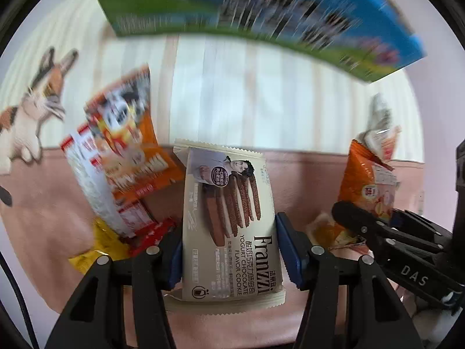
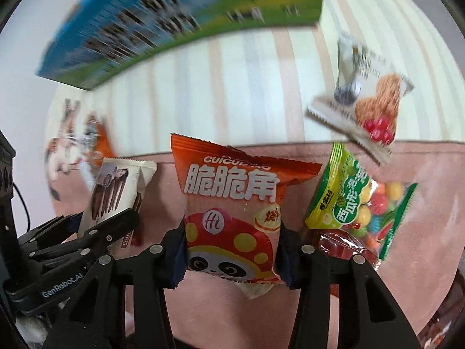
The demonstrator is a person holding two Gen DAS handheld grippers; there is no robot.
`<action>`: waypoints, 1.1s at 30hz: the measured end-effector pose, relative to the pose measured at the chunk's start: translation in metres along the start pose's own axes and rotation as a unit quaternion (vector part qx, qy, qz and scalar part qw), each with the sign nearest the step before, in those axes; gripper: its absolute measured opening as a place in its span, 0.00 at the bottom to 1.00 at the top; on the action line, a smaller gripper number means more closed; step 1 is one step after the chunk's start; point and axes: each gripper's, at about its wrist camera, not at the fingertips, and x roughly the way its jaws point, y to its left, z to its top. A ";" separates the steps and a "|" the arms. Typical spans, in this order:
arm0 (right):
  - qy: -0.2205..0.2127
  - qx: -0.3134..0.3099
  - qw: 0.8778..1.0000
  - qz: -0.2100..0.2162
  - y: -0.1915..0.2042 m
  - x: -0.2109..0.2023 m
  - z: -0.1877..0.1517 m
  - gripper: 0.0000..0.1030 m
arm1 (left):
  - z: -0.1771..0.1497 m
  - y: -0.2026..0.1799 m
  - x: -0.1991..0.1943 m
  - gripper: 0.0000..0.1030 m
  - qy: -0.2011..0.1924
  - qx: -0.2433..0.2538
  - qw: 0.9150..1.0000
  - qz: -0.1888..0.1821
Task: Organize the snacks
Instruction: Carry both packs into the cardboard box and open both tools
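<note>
Left gripper (image 1: 229, 257) closed on Franzzi cookie pack (image 1: 229, 218), blue pads pressing both long sides, pack upright between the fingers above pink cloth (image 1: 43, 232). Right gripper (image 2: 232, 257) clamped on orange crispy-horn snack bag (image 2: 232, 209), fingers squeezing its lower sides, panda print facing the camera. Each gripper visible in the other's view: right one at the right edge of the left wrist view with the orange bag, left one at lower left of the right wrist view with the cookie pack. Orange-white snack packs (image 1: 116, 157) leaning left of the cookie pack, touching a yellow pack (image 1: 96, 250) and a red wrapper (image 1: 151, 232) below them. Green candy bag (image 2: 357, 203) with coloured balls just right of the orange bag, overlapping a red packet (image 2: 343, 244). Oat-cookie pack (image 2: 369, 101) with red berries further up right, blurred. Blue-green box (image 1: 247, 14) at top of both views, heavily blurred, print unreadable. Striped cream fabric (image 1: 247, 93) behind the pink cloth; cat picture (image 1: 32, 107) on it at left.
</note>
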 end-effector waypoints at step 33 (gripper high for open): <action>-0.138 -0.017 0.988 -0.062 0.008 -0.098 0.304 0.50 | 0.292 0.020 -0.081 0.52 -0.118 0.010 0.992 0.052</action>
